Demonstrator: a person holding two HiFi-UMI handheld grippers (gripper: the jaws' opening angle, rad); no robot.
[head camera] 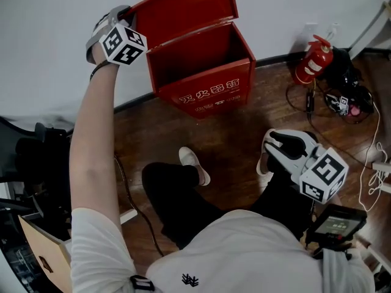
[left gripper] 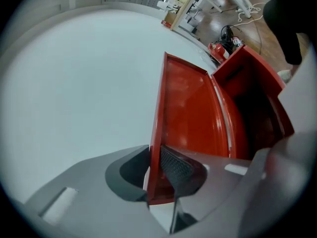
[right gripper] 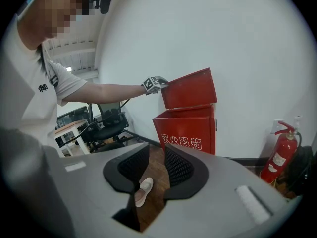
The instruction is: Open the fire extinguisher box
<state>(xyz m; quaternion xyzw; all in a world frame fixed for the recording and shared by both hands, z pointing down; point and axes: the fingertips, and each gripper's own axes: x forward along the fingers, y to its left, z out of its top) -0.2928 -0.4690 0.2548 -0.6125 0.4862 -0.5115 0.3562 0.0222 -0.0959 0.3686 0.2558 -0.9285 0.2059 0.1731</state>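
Observation:
The red fire extinguisher box (head camera: 208, 84) stands on the floor against the white wall, its lid (head camera: 183, 11) swung up and back. My left gripper (head camera: 122, 17) is at the lid's upper left corner, shut on the lid's edge (left gripper: 154, 148); the lid's inner face (left gripper: 190, 113) runs away from the jaws. The box's inside looks bare. My right gripper (head camera: 281, 145) hangs low near the person's right leg, well away from the box, open with only floor showing between its pads (right gripper: 157, 165). The right gripper view shows the box (right gripper: 190, 128) and raised lid (right gripper: 188, 88) from the front.
A red fire extinguisher (head camera: 313, 60) stands right of the box by the wall, with tangled cables (head camera: 342, 102) beside it. The person's shoe (head camera: 194, 163) rests on the wooden floor before the box. An office chair (head camera: 30, 157) and a cardboard box (head camera: 43, 249) are at the left.

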